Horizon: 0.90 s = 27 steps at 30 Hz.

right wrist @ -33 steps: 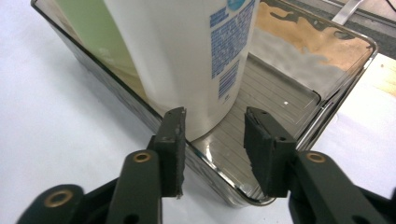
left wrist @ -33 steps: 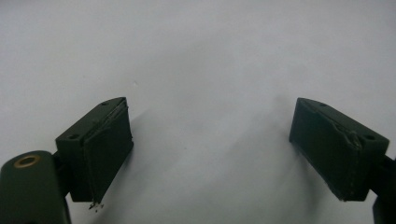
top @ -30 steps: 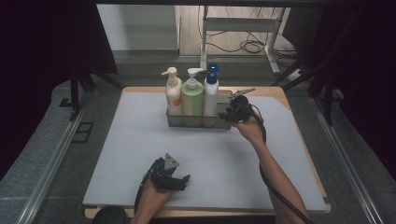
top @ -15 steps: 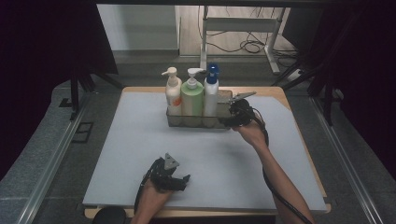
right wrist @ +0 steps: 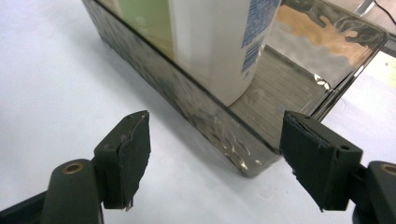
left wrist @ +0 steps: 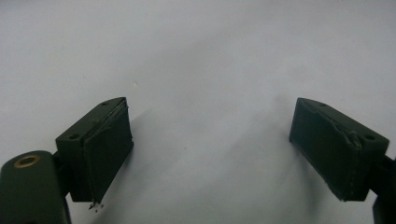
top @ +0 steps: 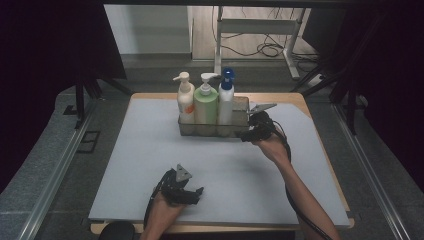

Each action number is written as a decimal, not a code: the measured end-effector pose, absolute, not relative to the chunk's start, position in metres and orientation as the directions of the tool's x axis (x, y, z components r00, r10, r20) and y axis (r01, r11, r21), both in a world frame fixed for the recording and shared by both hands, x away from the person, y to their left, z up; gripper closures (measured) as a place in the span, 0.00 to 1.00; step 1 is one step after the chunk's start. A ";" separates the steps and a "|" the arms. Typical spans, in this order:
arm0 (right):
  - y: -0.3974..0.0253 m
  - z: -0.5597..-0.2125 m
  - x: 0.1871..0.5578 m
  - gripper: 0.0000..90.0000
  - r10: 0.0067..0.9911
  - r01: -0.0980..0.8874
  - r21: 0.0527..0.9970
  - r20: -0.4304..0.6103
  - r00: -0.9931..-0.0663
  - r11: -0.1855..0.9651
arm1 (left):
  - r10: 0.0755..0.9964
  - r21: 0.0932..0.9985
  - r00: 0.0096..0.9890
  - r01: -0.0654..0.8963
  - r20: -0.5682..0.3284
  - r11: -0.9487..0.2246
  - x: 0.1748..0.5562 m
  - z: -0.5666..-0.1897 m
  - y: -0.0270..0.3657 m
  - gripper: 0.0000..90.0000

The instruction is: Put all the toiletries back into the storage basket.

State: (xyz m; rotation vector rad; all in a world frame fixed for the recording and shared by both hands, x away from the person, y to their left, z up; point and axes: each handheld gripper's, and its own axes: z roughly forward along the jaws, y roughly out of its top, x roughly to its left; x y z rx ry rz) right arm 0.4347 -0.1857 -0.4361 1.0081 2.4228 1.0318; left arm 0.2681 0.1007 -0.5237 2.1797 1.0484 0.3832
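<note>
On the grey table (top: 125, 165), a clear bin (top: 242, 131) with three bottles sits toward twelve o'clock. The right gripper (right wrist: 212, 158), jaws wide, straddles its near corner. At six o'clock, the left gripper (left wrist: 210, 149) gapes wide, holding nothing.

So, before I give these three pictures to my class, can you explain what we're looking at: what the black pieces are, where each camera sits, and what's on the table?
A person holds a two-jaw claw in each hand. One camera looks down from above; the other two ride on the claws, looking along their black jaws. On the grey table stands a clear tray with three bottles: a white pump bottle, a green one and a blue-capped one. The right claw is open by the tray's empty end, holding nothing. The left claw is open over bare table, near the person.
</note>
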 end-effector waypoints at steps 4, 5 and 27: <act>-0.187 -0.436 0.428 0.25 0.706 0.472 0.729 -0.022 -0.708 0.496 | 0.776 0.689 0.630 0.575 -0.029 -0.442 0.268 -0.524 0.101 0.14; -0.187 -0.435 0.427 0.25 0.701 0.468 0.729 -0.024 -0.712 0.500 | 0.776 0.689 0.630 0.575 -0.028 -0.442 0.268 -0.524 0.101 0.14; -0.200 -0.438 0.398 0.11 0.676 0.454 0.714 -0.036 -0.736 0.533 | 0.775 0.689 0.632 0.573 -0.027 -0.444 0.268 -0.524 0.101 0.14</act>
